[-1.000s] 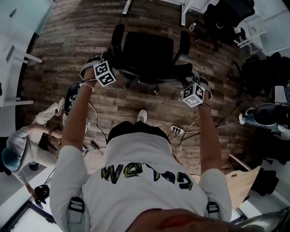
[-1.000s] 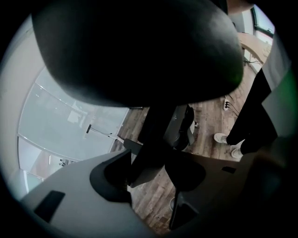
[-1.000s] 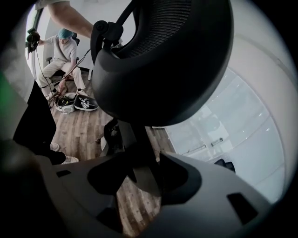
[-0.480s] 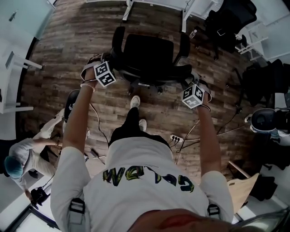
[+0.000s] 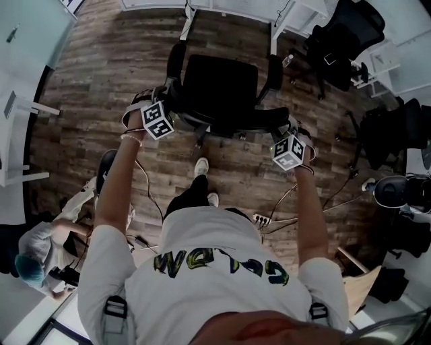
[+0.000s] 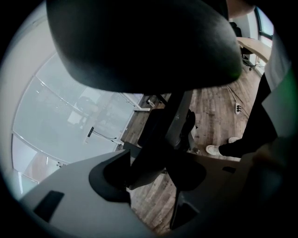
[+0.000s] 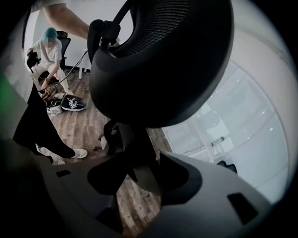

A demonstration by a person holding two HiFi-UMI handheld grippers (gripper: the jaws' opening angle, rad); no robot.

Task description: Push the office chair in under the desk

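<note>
- Nearest the camera, a white shirt (image 5: 215,269) carries yellow-green lettering, seen upside down and too warped to read. No other writing is legible; the tongs' cubes show only black-and-white square patterns.
- Near the feet, a power strip (image 5: 260,219) and cables lie on the wooden floor (image 5: 101,81); steps forward should avoid them.
- Left tongs (image 5: 167,111) pinch the left end of the black chair's (image 5: 222,84) backrest; right tongs (image 5: 284,131) pinch its right end.
- The chair stands short of the white desk (image 5: 229,5) at the far edge, roughly lined up with the gap between the desk's two legs.
- The push probably needs even pressure from both arms. The backrest's right end sits nearer, so that side likely needs a touch more, and the armrests should be kept clear of the legs.
</note>
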